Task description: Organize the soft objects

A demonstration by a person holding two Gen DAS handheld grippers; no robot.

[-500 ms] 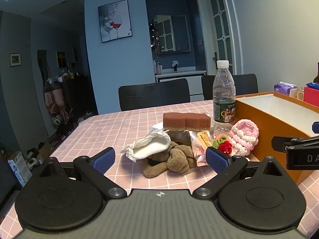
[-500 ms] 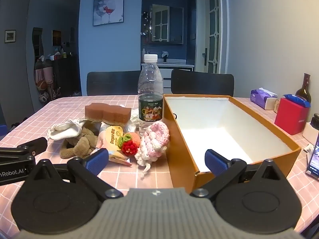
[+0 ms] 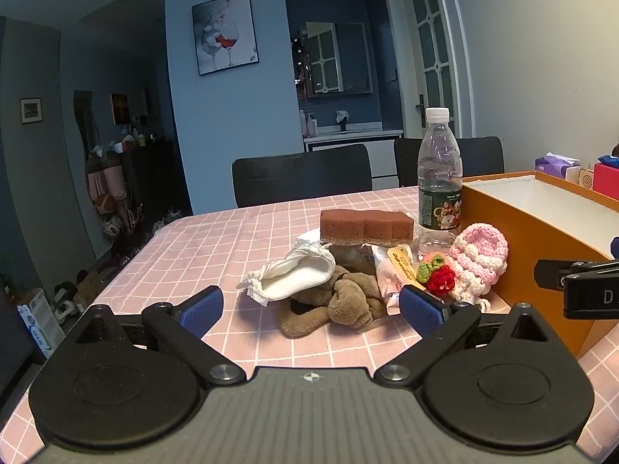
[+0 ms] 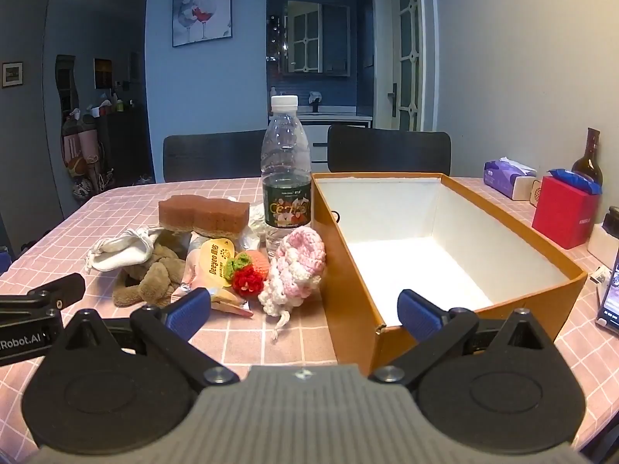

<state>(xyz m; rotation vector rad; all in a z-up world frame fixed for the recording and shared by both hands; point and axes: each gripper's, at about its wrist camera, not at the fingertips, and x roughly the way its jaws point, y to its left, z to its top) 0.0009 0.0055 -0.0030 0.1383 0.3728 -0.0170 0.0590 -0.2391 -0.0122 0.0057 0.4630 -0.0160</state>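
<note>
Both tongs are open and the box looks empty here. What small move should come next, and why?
Probably ease the left tongs forward around the brown plush toy. It lies nearest, almost centred between the open jaws, and nothing is gripped yet. The right tongs are also open and empty, beside the orange box, which holds nothing so far.

Soft objects (image 4: 216, 263) heaped beside empty orange box (image 4: 348, 294).

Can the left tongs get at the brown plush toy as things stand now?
Probably yes. The left tongs stand open, and the brown plush toy lies straight ahead at the pile's near edge; only the white cloth pouch overlaps its far side.
</note>
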